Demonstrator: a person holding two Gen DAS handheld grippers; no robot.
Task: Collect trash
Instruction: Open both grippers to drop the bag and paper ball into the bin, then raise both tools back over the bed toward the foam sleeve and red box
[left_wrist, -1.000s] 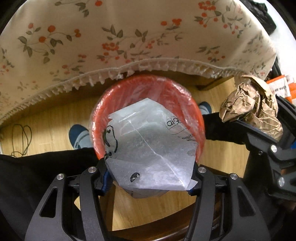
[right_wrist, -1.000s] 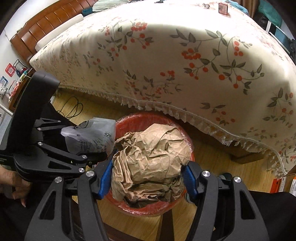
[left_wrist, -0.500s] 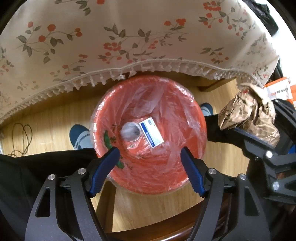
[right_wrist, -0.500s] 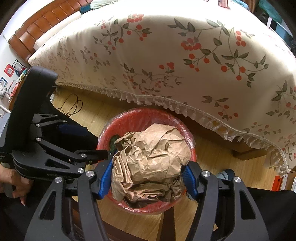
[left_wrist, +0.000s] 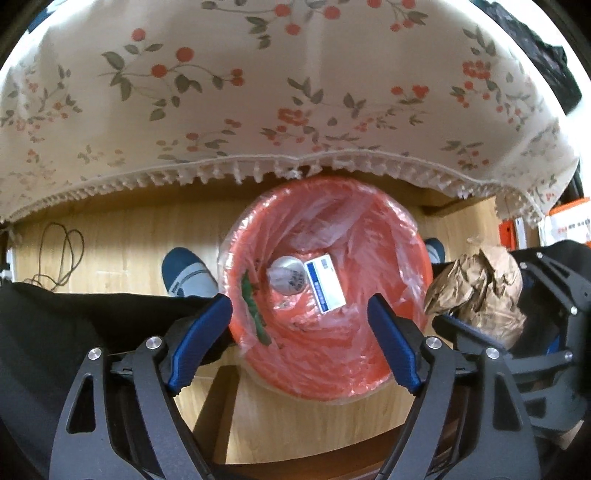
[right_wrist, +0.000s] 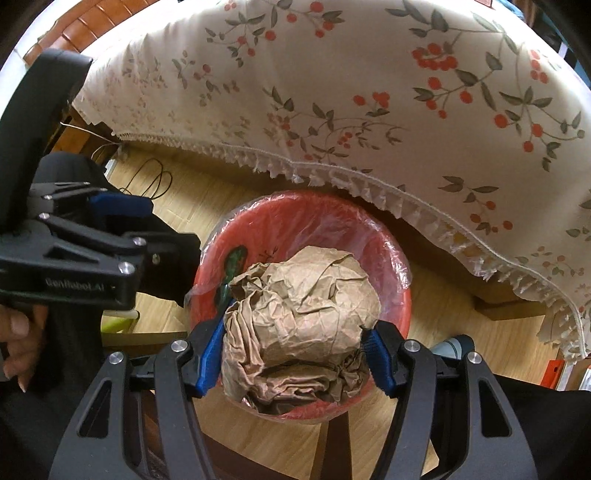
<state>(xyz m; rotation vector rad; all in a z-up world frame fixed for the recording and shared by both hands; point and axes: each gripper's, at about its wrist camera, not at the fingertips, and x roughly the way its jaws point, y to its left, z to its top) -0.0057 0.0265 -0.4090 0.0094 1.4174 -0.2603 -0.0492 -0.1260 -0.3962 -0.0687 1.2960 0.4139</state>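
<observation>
A red bin lined with clear plastic stands on the wood floor below both grippers. Inside it lie the dropped clear bag with a white and blue label and a round grey lid. My left gripper hangs over the bin's near rim, its jaws opening with nothing between them. A crumpled brown paper ball sits between the blue pads of my right gripper, which is shut on it directly above the bin. The same paper ball shows at the right of the left wrist view.
A floral tablecloth with a fringed hem overhangs the far side of the bin. A person's dark trouser legs and blue-white shoe flank the bin. A black cable lies on the floor at left. Orange boxes stand at far right.
The left jaws spread and the clear plastic bag dropped out of them into the bin. The right gripper sank closer to the bin with the paper ball still held.
</observation>
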